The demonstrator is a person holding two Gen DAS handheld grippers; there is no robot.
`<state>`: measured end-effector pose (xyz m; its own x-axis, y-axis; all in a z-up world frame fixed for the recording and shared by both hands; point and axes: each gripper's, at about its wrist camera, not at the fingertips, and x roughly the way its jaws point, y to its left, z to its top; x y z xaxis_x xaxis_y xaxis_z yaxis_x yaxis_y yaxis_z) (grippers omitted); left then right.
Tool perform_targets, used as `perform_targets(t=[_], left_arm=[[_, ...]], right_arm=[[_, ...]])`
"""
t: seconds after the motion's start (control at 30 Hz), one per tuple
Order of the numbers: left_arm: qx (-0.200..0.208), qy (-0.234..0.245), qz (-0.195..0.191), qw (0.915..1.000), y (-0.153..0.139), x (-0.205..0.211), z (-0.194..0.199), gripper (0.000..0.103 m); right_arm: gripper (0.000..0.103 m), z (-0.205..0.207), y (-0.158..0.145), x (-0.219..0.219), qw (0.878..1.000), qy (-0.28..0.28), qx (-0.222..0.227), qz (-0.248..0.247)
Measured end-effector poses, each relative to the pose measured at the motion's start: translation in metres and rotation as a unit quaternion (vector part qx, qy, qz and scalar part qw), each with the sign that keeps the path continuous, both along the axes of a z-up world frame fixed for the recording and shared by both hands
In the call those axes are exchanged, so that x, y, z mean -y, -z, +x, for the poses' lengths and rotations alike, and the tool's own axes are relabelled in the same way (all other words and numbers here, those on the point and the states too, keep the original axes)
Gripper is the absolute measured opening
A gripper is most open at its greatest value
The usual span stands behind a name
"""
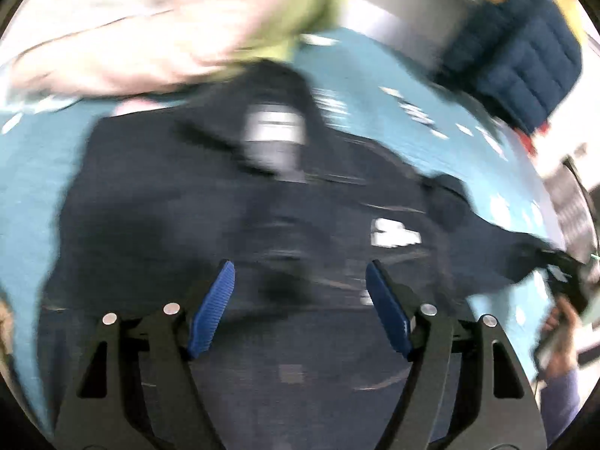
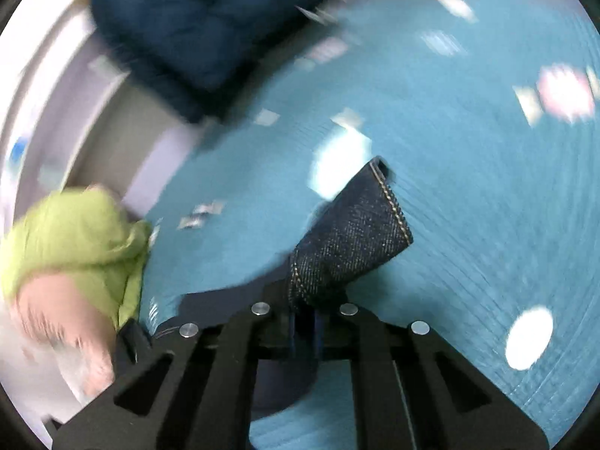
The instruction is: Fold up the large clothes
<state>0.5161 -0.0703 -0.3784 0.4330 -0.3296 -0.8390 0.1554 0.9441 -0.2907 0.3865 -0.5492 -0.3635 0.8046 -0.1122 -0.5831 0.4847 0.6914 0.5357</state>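
A big pair of dark blue denim jeans [image 1: 210,202] lies spread out on the blue-green cloth-covered worktop [image 1: 375,86]. The left wrist view is blurry. A pale patch [image 1: 272,127] sits near the top of the jeans, and a small white label [image 1: 393,233] sits to the right of it. Both are too smeared to read, so no brand or words can be made out.

The left hand-held gripper [image 1: 300,311] hangs over the jeans with its two blue ribbed pads [image 1: 212,311] wide apart and nothing between them.

The right hand-held gripper [image 2: 303,322] is pressed together on one leg end of the jeans [image 2: 348,240]. The hem sticks up past the fingers and shows a line of yellow stitching along its edge. In the left wrist view, this gripper [image 1: 562,277] shows at the far right end of the jeans.

A fluffy lime-green garment [image 2: 78,240] and a soft pink garment [image 2: 63,322] lie in a heap beside the jeans, at the side of the worktop. A puffy navy quilted jacket [image 2: 202,26] lies well apart from the jeans, at the far edge of the worktop. White spots and small pale shapes are dotted over the blue-green cloth.
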Motion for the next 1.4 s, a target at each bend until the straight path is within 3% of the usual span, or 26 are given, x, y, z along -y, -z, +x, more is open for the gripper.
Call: perform_targets(t=[0.13, 0.27, 0.37, 0.47, 0.6, 0.7, 0.77, 0.9, 0.97, 1.03, 1.13, 1.2, 1.27, 1.3, 1.33, 1.4], left_arm=[[-0.022, -0.067, 0.014, 0.9974, 0.008, -0.064, 0.013, 0.073], [-0.030, -0.100, 0.004, 0.9946, 0.006, -0.107, 0.013, 0.073], [-0.018, -0.115, -0.001, 0.9932, -0.003, -0.127, 0.006, 0.073], [-0.009, -0.130, -0.006, 0.9915, -0.014, -0.145, 0.000, 0.073], [0.007, -0.143, 0.001, 0.9897, -0.026, -0.166, -0.006, 0.078], [0.004, -0.140, 0.004, 0.9902, -0.030, -0.172, -0.010, 0.078], [0.005, -0.135, 0.001, 0.9908, -0.032, -0.175, -0.009, 0.078], [0.010, -0.128, -0.014, 0.9917, -0.036, -0.171, -0.006, 0.078], [0.011, -0.122, -0.015, 0.9924, -0.037, -0.164, -0.001, 0.079], [0.010, -0.113, -0.023, 0.9933, -0.038, -0.151, 0.003, 0.079], [0.013, -0.098, -0.030, 0.9947, -0.041, -0.131, 0.009, 0.079], [0.011, -0.086, -0.033, 0.9957, -0.040, -0.118, 0.014, 0.081], [-0.006, -0.063, -0.041, 0.9972, -0.031, -0.103, 0.020, 0.083], [-0.018, -0.057, -0.033, 0.9977, -0.025, -0.097, 0.024, 0.083], [-0.036, -0.045, -0.017, 0.9982, -0.016, -0.088, 0.028, 0.083], [-0.070, -0.020, 0.005, 0.9974, 0.005, -0.071, 0.034, 0.083]], right_arm=[[0.006, 0.038, -0.055, -0.080, 0.991, -0.099, 0.056, -0.069], [0.006, 0.076, -0.084, -0.188, 0.969, -0.209, 0.103, -0.078], [0.006, 0.099, -0.087, -0.270, 0.950, -0.285, 0.113, -0.064], [0.006, 0.119, -0.065, -0.348, 0.935, -0.343, 0.086, -0.038], [0.009, 0.140, 0.004, -0.441, 0.913, -0.405, -0.014, -0.052], [0.017, 0.143, 0.064, -0.462, 0.902, -0.416, -0.102, -0.054], [0.021, 0.141, 0.080, -0.463, 0.900, -0.416, -0.122, -0.045], [0.033, 0.127, 0.058, -0.440, 0.904, -0.415, -0.095, -0.020], [0.067, 0.118, 0.035, -0.425, 0.912, -0.402, -0.069, -0.039], [0.078, 0.110, 0.015, -0.403, 0.918, -0.392, -0.047, -0.043], [0.078, 0.102, -0.006, -0.372, 0.925, -0.380, -0.022, -0.024], [0.078, 0.103, -0.014, -0.341, 0.936, -0.351, -0.017, -0.020], [0.076, 0.106, -0.007, -0.305, 0.948, -0.316, -0.044, -0.008], [0.069, 0.109, 0.000, -0.292, 0.950, -0.306, -0.060, -0.003], [0.055, 0.114, 0.010, -0.274, 0.951, -0.298, -0.082, 0.005], [0.043, 0.127, 0.041, -0.243, 0.948, -0.282, -0.149, 0.022]])
